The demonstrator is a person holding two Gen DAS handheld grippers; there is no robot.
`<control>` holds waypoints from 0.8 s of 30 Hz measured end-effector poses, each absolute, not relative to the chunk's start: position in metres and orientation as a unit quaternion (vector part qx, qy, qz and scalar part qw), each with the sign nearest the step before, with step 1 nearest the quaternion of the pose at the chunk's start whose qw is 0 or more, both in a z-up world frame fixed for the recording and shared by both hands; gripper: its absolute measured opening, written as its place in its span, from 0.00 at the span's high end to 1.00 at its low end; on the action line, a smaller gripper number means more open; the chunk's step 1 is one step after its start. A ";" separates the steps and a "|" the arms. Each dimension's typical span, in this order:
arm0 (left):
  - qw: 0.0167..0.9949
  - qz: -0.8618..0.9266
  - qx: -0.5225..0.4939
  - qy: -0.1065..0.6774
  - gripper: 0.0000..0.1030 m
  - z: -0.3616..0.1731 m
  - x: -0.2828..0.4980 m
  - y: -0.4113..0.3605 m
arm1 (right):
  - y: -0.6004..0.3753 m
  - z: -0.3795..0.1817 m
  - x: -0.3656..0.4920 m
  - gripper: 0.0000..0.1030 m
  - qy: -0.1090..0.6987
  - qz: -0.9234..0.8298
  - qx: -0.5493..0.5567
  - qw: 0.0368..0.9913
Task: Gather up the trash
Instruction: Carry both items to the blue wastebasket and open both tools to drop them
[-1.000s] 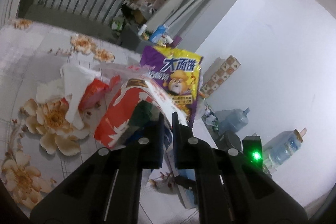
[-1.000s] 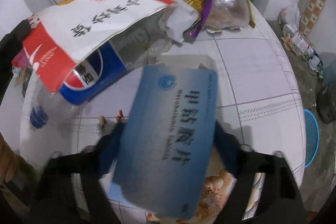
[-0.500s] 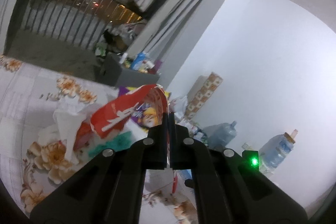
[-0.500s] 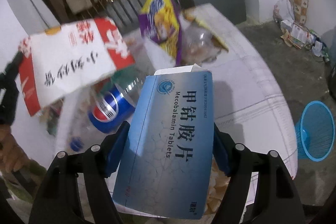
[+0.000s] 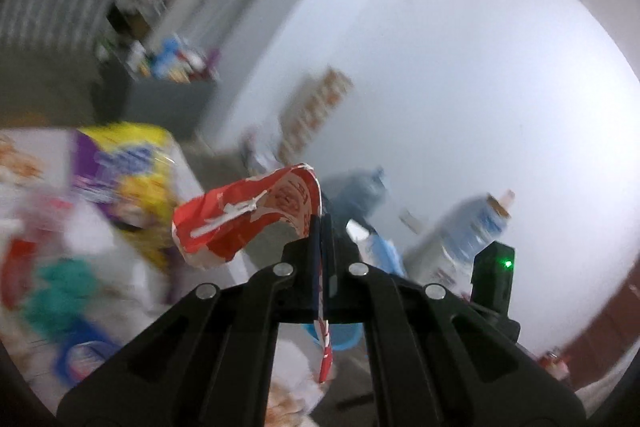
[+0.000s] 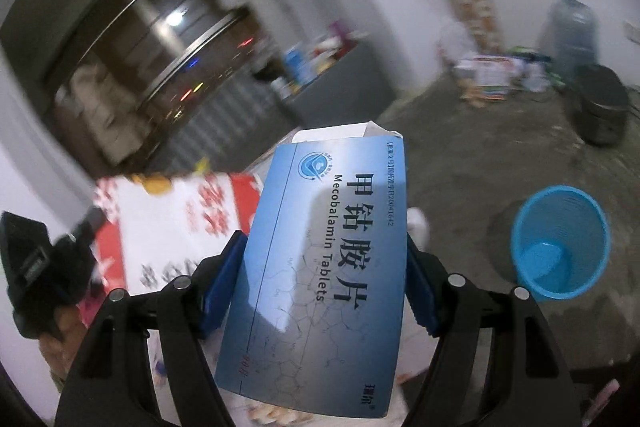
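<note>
Left gripper (image 5: 320,227): jaws clamped on red-and-white wrapper (image 5: 244,223), held aloft.
Right gripper (image 6: 324,259): jaws wide, gripping blue tablet box (image 6: 324,267).
Blue bin (image 6: 560,243): on floor, right.
Risk: thin wrapper edge slipping, dropping short.

- Red-and-white wrapper (image 5: 244,223): crumpled, pinched at one edge, hanging in the air.
- Blue tablet box (image 6: 324,267): flat, clamped upright, flap open.
- Blue wastebasket (image 6: 560,243): on the floor.
</note>
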State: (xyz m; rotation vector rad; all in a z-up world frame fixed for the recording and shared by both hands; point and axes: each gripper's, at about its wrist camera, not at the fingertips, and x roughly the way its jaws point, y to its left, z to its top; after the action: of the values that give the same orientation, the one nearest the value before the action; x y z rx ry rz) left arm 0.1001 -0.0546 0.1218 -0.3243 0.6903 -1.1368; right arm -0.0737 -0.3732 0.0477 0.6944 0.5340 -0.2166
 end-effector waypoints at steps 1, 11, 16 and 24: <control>0.761 -0.536 -0.145 0.335 1.00 0.117 0.104 -0.076 | -0.388 0.045 -0.080 0.31 0.253 -0.120 0.349 0.894; 0.664 -0.602 -0.026 0.443 1.00 0.031 0.110 -0.318 | -0.512 -0.044 -0.123 0.31 0.233 -0.252 0.502 0.794; 0.618 -0.620 0.016 0.483 1.00 -0.009 0.090 -0.412 | -0.553 -0.092 -0.133 0.31 0.214 -0.302 0.555 0.745; 0.590 -0.616 0.096 0.512 0.93 -0.083 0.073 -0.524 | -0.621 -0.168 -0.148 0.25 0.189 -0.364 0.601 0.686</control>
State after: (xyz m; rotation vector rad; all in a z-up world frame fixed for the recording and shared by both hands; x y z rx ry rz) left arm 0.0733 -0.5241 -0.0831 0.2227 1.1921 -1.4343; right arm -0.1479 -0.6214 -0.1676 1.3473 0.4242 -0.8151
